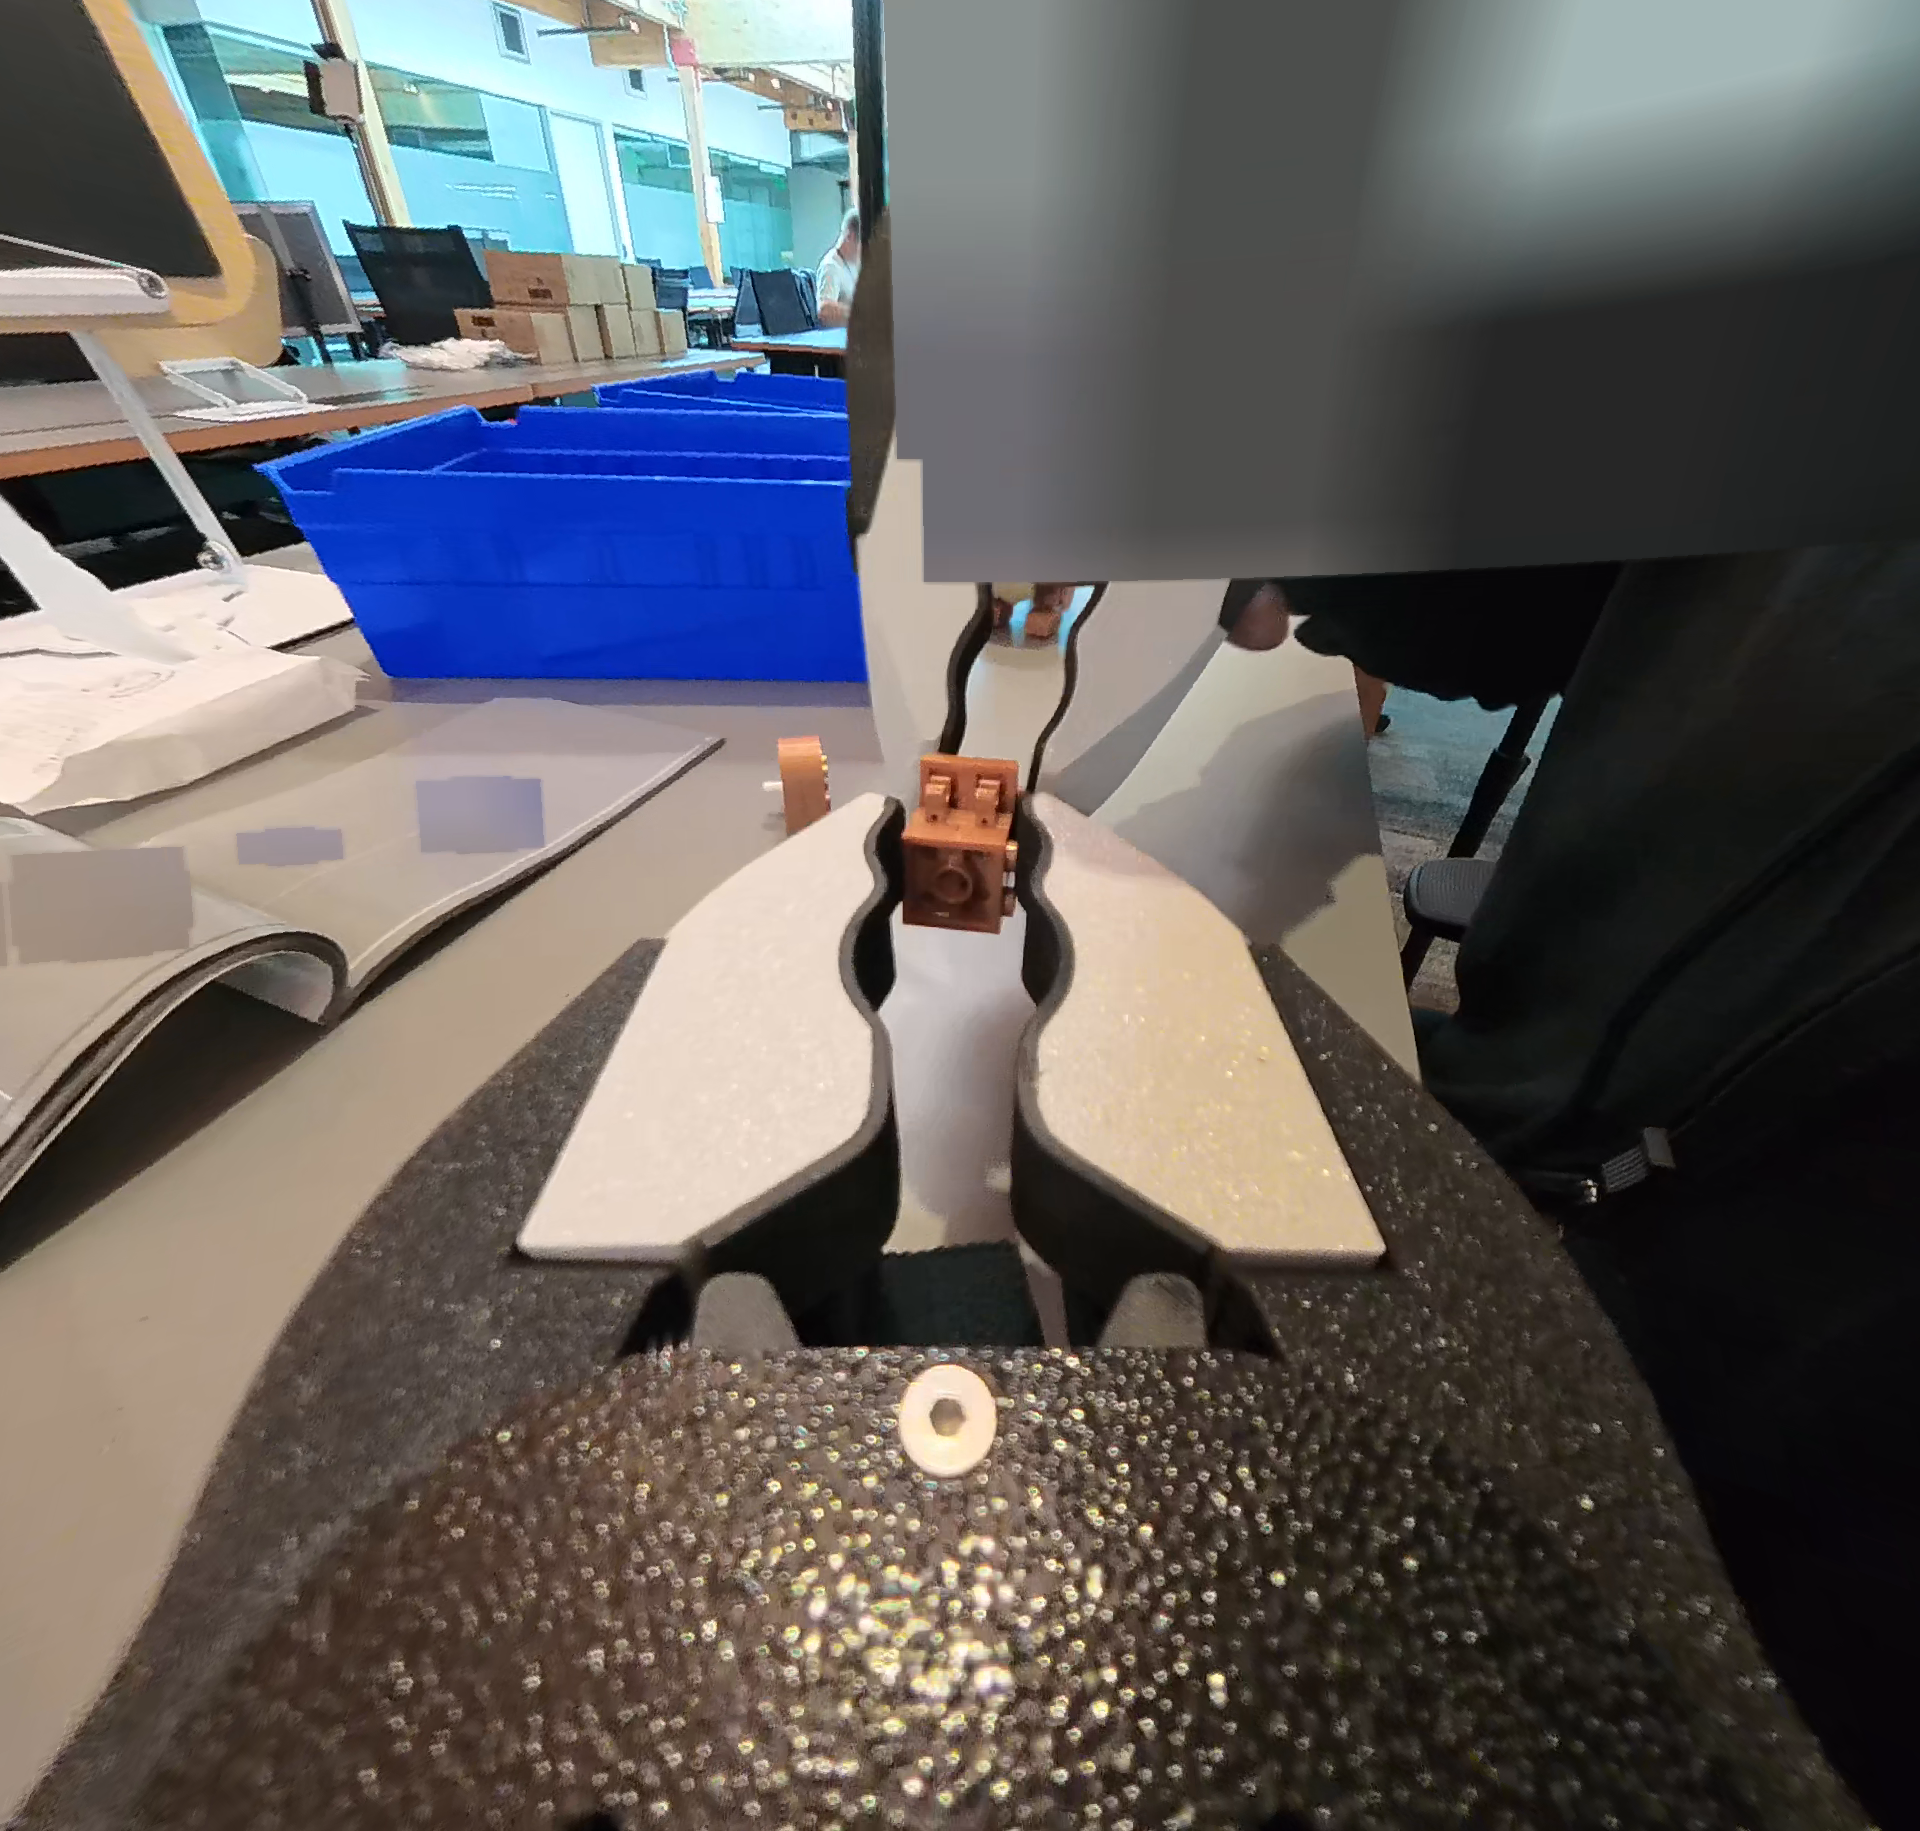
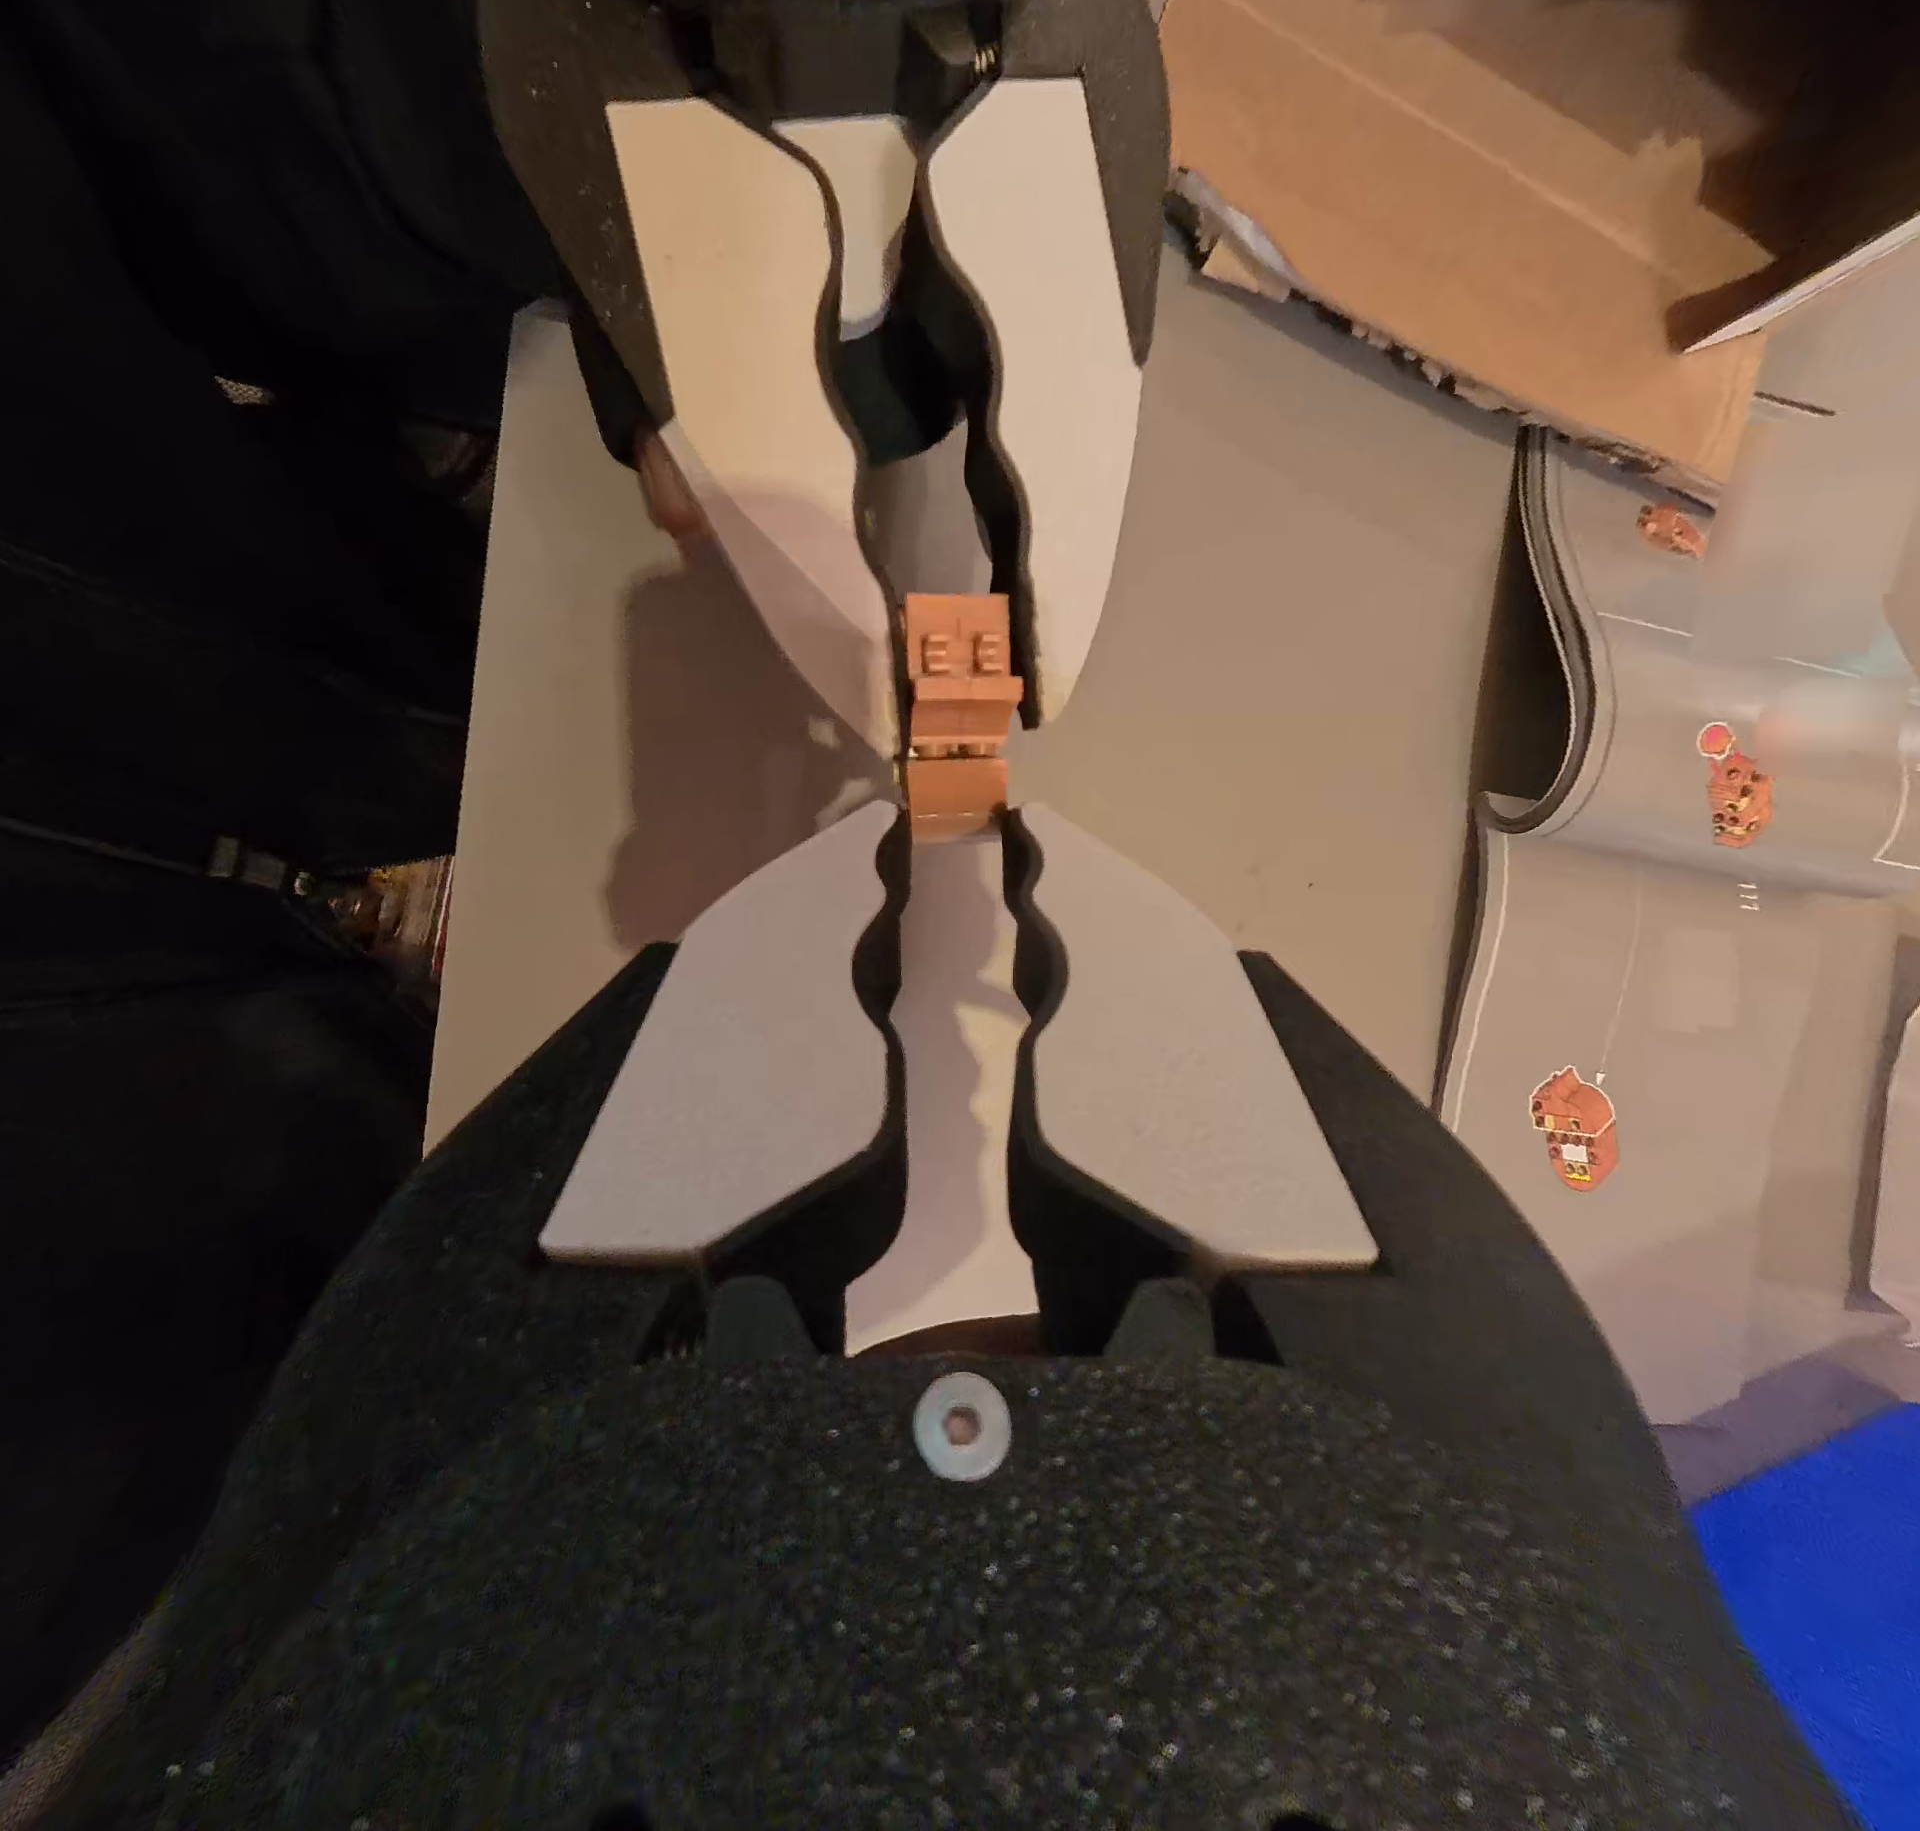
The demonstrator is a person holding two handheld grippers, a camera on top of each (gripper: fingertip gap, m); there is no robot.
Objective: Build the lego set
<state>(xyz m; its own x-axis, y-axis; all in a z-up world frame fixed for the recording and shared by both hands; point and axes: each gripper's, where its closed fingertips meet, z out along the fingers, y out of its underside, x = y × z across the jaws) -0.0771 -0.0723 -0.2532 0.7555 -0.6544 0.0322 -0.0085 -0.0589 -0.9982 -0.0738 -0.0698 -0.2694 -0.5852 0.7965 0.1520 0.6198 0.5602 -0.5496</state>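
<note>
In the left wrist view, the left gripper (image 1: pixel 956 872) sits at the centre of the frame, its two wavy-edged fingers pinching a brown brick piece (image 1: pixel 954 879) at their tips; both dark pads press against its sides. Directly above it, a second brown brick part (image 1: pixel 968 786) with two small clips is held between the fingertips of the right gripper (image 1: pixel 987 742), which reaches down from the blurred patch in the upper middle. The two brown parts meet at the centre of the frame.

In the right wrist view, the right gripper (image 2: pixel 951 820) rises from the bottom and clamps the lower brown part (image 2: pixel 956 794), while the left gripper (image 2: pixel 961 659) comes down from the top and grips the upper clip-bearing part (image 2: pixel 958 654). The two parts touch one another in mid frame, above the grey tabletop (image 2: pixel 1247 638).

At middle left of the left wrist view, a small round brown part (image 1: pixel 800 782) stands on the table just beside the left finger. Behind it lies a blue bin (image 1: pixel 582 555), and an open booklet (image 1: pixel 312 846) lies at left. At upper right of the right wrist view sits a cardboard box (image 2: pixel 1455 171); printed sheets showing brown brick models (image 2: pixel 1574 1127) lie along the right edge.
</note>
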